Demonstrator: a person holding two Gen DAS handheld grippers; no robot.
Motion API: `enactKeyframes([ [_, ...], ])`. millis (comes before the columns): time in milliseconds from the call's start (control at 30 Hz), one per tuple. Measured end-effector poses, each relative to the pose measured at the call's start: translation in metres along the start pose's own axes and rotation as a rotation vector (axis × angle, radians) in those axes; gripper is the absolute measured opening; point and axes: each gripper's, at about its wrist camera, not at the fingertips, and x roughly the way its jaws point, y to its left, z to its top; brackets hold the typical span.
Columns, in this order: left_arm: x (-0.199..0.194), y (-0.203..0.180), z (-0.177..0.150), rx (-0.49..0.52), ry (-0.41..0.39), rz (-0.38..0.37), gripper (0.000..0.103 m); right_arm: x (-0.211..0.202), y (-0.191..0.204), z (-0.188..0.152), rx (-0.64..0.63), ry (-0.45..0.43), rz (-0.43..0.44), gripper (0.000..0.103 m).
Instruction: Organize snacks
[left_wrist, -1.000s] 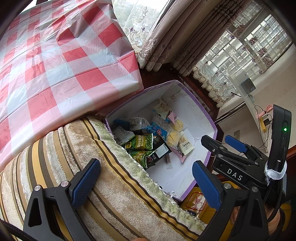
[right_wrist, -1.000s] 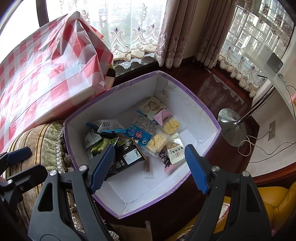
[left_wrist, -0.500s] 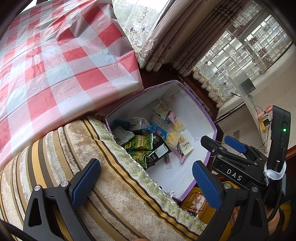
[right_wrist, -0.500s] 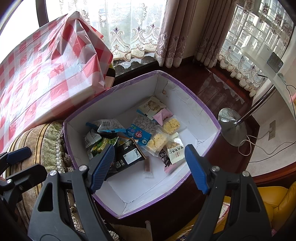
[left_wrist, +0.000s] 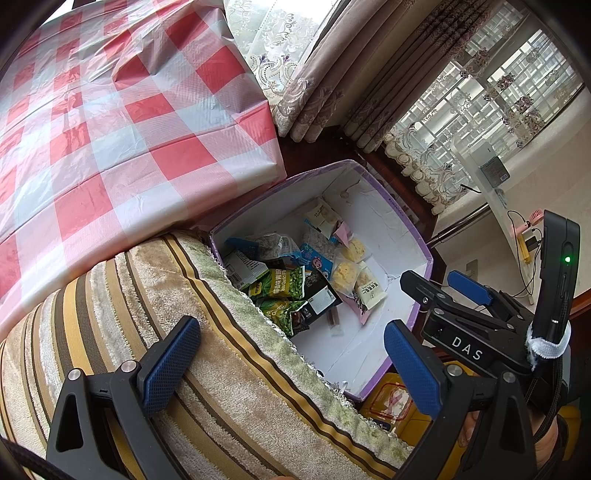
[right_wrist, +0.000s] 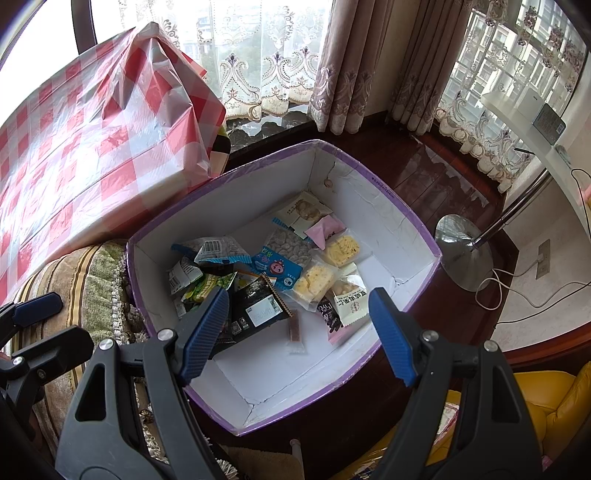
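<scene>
Two claws: left claw (left_wrist: 291, 363) and right claw (right_wrist: 299, 332), both spread wide and grasping nothing.
Left claw position: hovers over the striped cushion (left_wrist: 207, 350), its blue pads apart above the fabric, beside the box rather than over it.
Right claw position: hangs above the near end of the box, pointing steeply down, clear of the packets.
Box (right_wrist: 388, 206): white inside with a purple rim, open-topped, sitting on the dark wooden floor (right_wrist: 424, 173).
Snacks (right_wrist: 280, 269): a loose heap on the box bottom, bunched toward the cushion side; the far end and near corner are bare white.
Green packets (left_wrist: 280, 286): against the wall nearest the cushion, partly under a black packet (right_wrist: 258, 306).
Yellow biscuits (right_wrist: 341, 251): in clear wrappers, near the middle, beside a pink packet (right_wrist: 325, 229).
In the way: the cushion's fringed edge overhangs the box wall on the left claw's side and hides part of the heap from there.
Around: a red-and-white checked cloth (right_wrist: 92, 147) draped beside the box; lace curtains (right_wrist: 266, 70); a chrome lamp base (right_wrist: 461, 251) on the floor just beyond the box; a yellow seat (right_wrist: 546, 402) at the near right.
</scene>
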Motion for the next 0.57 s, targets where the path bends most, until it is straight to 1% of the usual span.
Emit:
enactKeyframes([
  [400, 0.000, -0.003, 0.000, 0.005, 0.000, 0.000, 0.102, 0.002, -0.002, -0.003, 0.010, 0.002, 0.002, 0.080],
  [567, 0.003, -0.011, 0.001, 0.039, -0.006, 0.016, 0.103, 0.003, -0.001, -0.005, 0.023, 0.012, 0.010, 0.080],
])
